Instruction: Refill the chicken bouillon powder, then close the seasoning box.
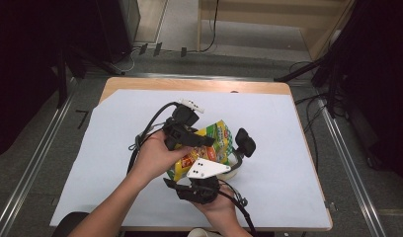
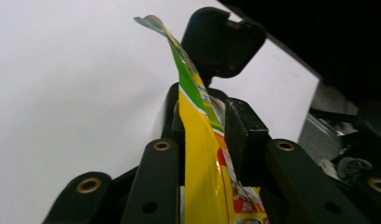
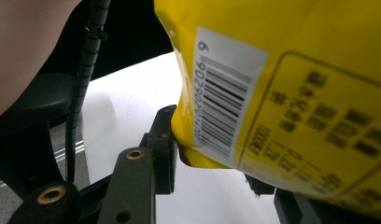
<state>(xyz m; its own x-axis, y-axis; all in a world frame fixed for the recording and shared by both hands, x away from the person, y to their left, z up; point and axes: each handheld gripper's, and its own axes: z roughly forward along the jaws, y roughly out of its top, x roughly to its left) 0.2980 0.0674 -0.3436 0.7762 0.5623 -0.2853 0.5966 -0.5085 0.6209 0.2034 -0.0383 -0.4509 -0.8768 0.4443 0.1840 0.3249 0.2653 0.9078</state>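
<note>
Over the white bench point(image 1: 288, 148), both grippers pinched the yellow bag point(image 1: 220, 136), left gripper point(image 2: 205, 135) at its seam, right gripper point(image 3: 212, 182) steadying, seemingly to tear it open

Looks like a lab or recording studio setup, not anyone's home. The wooden desk point(image 1: 199, 85) is covered with a plain white sheet point(image 1: 268, 133) and sits alone on grey carpet point(image 1: 36, 148). Black curtains point(image 1: 382, 74) hang on both sides, metal rails point(image 1: 31, 163) run along the floor past the desk's left and right edges, and cables point(image 1: 308, 123) trail around behind its far edge.
</note>
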